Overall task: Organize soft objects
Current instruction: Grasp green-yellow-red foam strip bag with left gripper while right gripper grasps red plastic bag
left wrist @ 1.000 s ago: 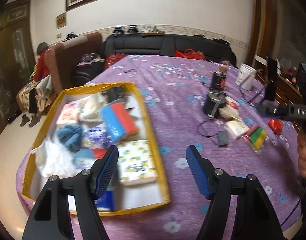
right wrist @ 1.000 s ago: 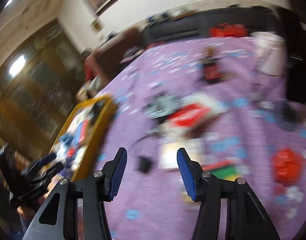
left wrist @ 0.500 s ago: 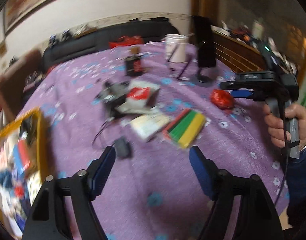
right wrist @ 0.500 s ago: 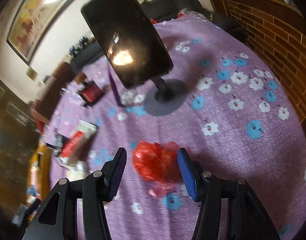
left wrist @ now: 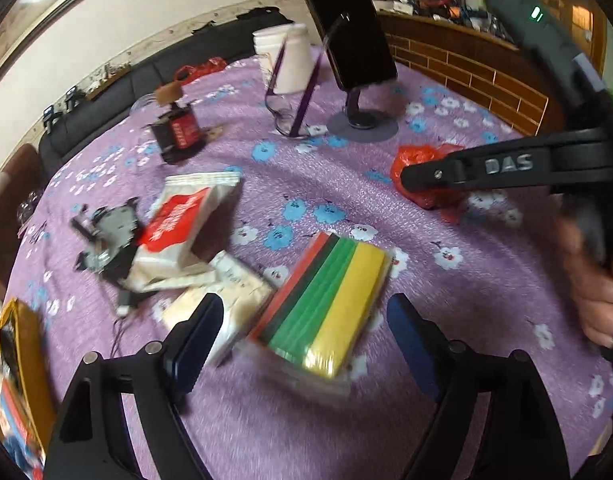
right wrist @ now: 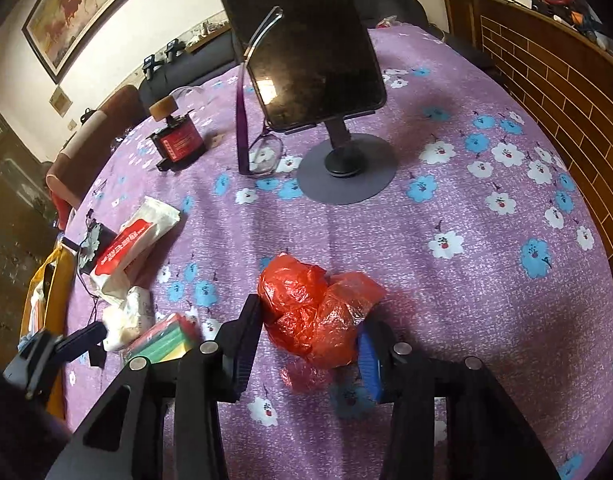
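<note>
My left gripper is open, its fingers on either side of a wrapped pack of red, green and yellow sponges lying on the purple cloth. My right gripper is open around a crumpled red plastic bag; the bag lies between the fingers and I cannot tell if they touch it. The bag and the right gripper also show in the left wrist view. A red-and-white tissue pack and a cream pack lie left of the sponges. The yellow box is at the far left.
A tablet on a round stand, purple glasses, a white cup, a red-and-black device and a grey gadget with a cable sit on the flowered tablecloth. A brick wall borders the right.
Both grippers swung right, away from the yellow box. The left one has closed in on the sponge pack; the right one has come down around the red bag.
</note>
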Demonstrator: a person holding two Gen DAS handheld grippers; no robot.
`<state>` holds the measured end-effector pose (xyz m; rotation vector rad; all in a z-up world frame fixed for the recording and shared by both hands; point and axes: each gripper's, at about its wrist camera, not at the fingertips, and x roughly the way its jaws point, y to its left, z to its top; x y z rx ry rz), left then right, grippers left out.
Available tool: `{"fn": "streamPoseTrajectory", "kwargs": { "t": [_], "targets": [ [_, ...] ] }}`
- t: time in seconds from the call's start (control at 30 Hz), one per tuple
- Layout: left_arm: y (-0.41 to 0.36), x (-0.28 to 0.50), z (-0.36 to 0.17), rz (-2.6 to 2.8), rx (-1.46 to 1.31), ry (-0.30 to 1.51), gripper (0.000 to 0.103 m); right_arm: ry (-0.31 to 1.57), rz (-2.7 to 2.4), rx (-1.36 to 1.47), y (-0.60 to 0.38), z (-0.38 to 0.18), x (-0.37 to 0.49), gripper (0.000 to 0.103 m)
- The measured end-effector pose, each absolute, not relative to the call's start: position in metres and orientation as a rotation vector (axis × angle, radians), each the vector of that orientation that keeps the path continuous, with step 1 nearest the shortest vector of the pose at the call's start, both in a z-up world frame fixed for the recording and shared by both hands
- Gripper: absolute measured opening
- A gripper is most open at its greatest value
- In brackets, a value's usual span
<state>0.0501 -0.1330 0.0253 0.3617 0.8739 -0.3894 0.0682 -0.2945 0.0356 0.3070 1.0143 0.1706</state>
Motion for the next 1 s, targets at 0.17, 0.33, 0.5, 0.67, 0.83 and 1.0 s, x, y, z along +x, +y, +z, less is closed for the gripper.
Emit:
{"fn": "streamPoseTrajectory", "kwargs": {
  "t": [0.17,0.33,0.5,0.67,0.83,1.0],
  "targets": [
    [-0.146,0.063,0.01,-0.426,0.421,0.874,0.076,1.017,0.189,0.342,-0.298,0.037,0.068,0.047],
    [-0.145,0.055,0.014,-0.388,0.42,0.841,0.039,0.972,0.212,0.337,-0.295,0.047,0.062,0.047],
    [-0.125,0.025,0.019,-0.408,0.329,0.874,0.039,0.923,0.287,0.329,-0.284,0.06,0.052,0.047],
    [-0.1,-0.016,0.02,-0.389,0.318,0.876,0.039,0.908,0.45,0.236,-0.249,0.067,0.039,0.047],
    [-0.084,-0.035,0.017,-0.364,0.304,0.853,0.04,0.912,0.594,0.114,-0.206,0.064,0.02,0.047],
    [-0.091,-0.04,0.014,-0.359,0.338,0.836,0.048,0.944,0.596,0.087,-0.197,0.052,0.019,0.047]
  ]
}}
